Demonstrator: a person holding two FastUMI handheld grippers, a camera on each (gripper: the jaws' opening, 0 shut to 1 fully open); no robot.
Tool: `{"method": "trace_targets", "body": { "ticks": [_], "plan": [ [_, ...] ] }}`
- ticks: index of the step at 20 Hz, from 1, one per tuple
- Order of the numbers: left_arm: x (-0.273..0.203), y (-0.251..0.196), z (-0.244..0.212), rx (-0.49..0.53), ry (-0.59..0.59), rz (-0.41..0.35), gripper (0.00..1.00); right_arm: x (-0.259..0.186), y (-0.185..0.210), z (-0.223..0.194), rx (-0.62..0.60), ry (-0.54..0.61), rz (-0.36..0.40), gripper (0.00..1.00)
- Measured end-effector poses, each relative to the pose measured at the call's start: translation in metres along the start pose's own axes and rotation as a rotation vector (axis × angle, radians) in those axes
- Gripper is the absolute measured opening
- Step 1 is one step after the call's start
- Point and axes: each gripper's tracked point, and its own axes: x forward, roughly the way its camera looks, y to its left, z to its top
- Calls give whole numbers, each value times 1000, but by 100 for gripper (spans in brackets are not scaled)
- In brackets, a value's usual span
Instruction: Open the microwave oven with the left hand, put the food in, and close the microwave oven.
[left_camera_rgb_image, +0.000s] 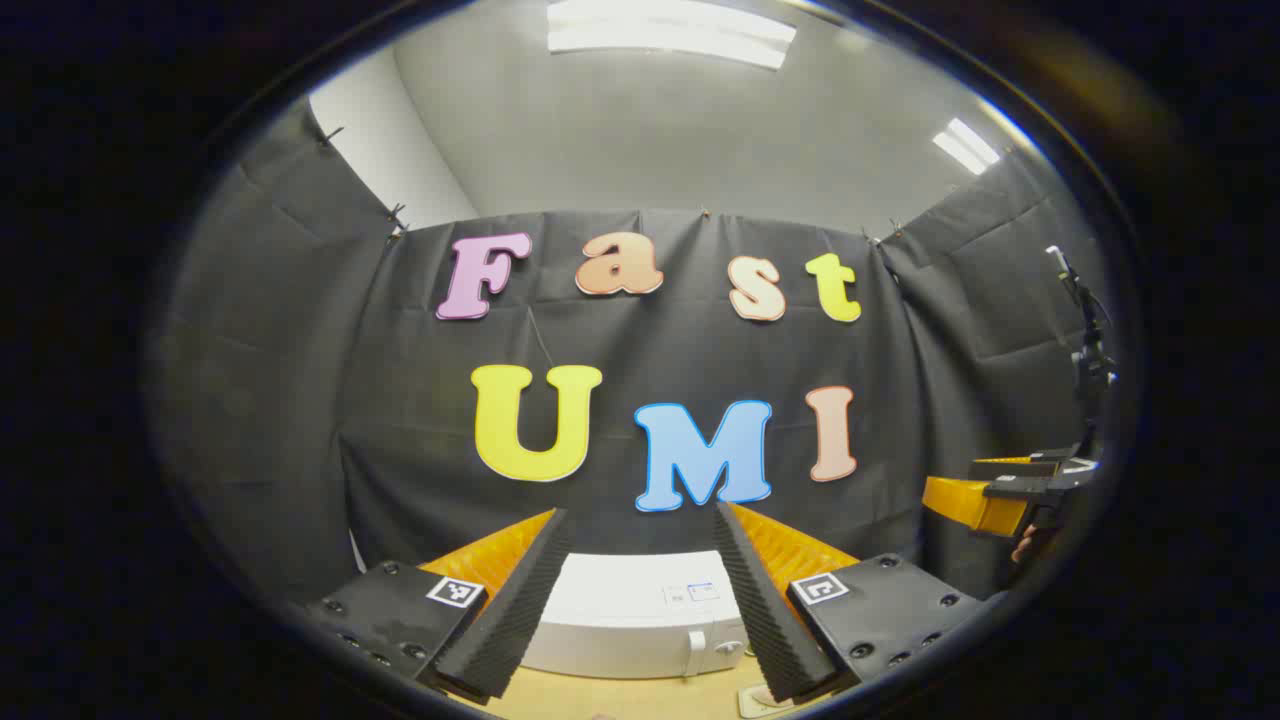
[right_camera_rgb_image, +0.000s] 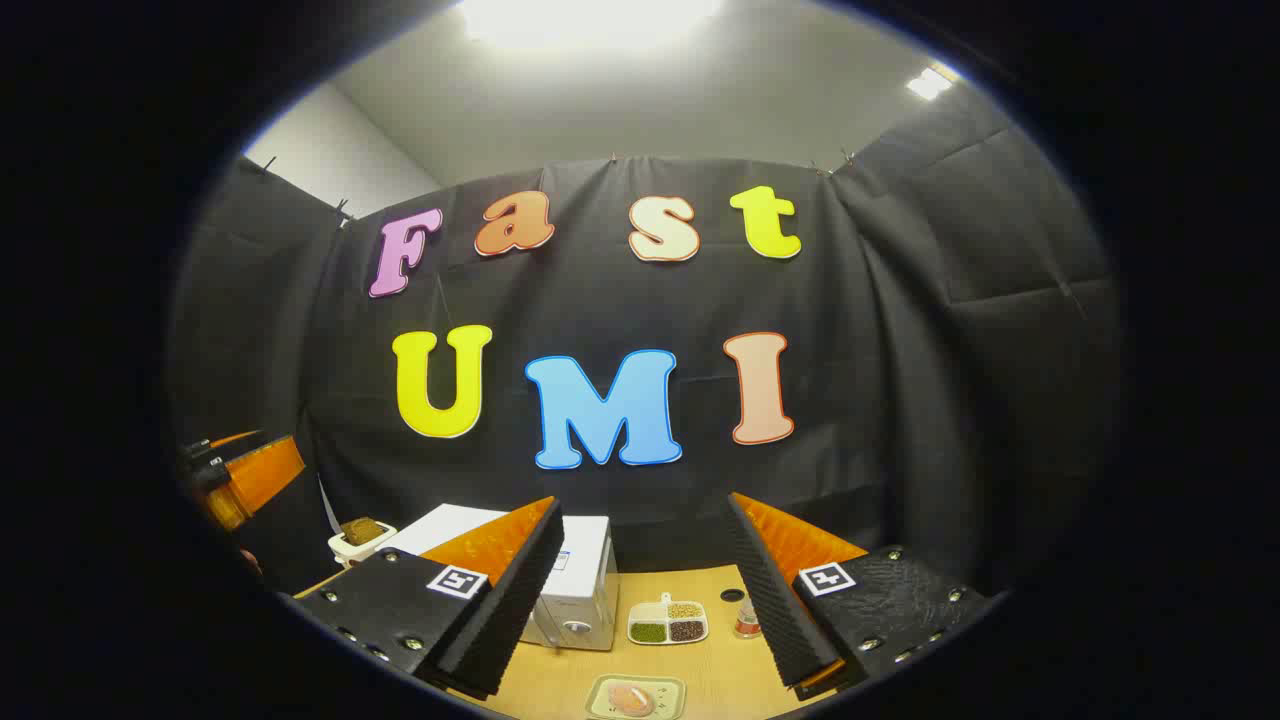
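Observation:
The white microwave (left_camera_rgb_image: 630, 615) stands on the wooden table (left_camera_rgb_image: 620, 697), its door closed, with a white handle (left_camera_rgb_image: 695, 650) at the right of its front. My left gripper (left_camera_rgb_image: 640, 512) hovers open above and in front of it, holding nothing. In the right gripper view the microwave (right_camera_rgb_image: 580, 585) sits left of centre. A pale square plate with pinkish food (right_camera_rgb_image: 635, 697) lies on the table (right_camera_rgb_image: 560, 680) near the front. My right gripper (right_camera_rgb_image: 643, 502) is open and empty, up above the table. Each gripper appears at the edge of the other's view: the right one (left_camera_rgb_image: 1000, 495), the left one (right_camera_rgb_image: 245, 475).
A divided dish of beans and grains (right_camera_rgb_image: 667, 620) and a small jar (right_camera_rgb_image: 745, 620) sit right of the microwave. A white pot with something brown in it (right_camera_rgb_image: 362, 535) stands behind the microwave on the left. Black cloth walls close the booth on three sides.

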Motion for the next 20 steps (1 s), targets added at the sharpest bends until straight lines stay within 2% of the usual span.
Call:
{"method": "trace_targets", "body": {
  "ticks": [15, 20],
  "plan": [
    [13, 3, -13, 16, 3, 22, 94, 13, 0, -13, -32, 10, 10, 97],
    [26, -13, -43, -4, 27, -18, 96, 15, -2, -21, -24, 26, 9, 97]
  ]
}}
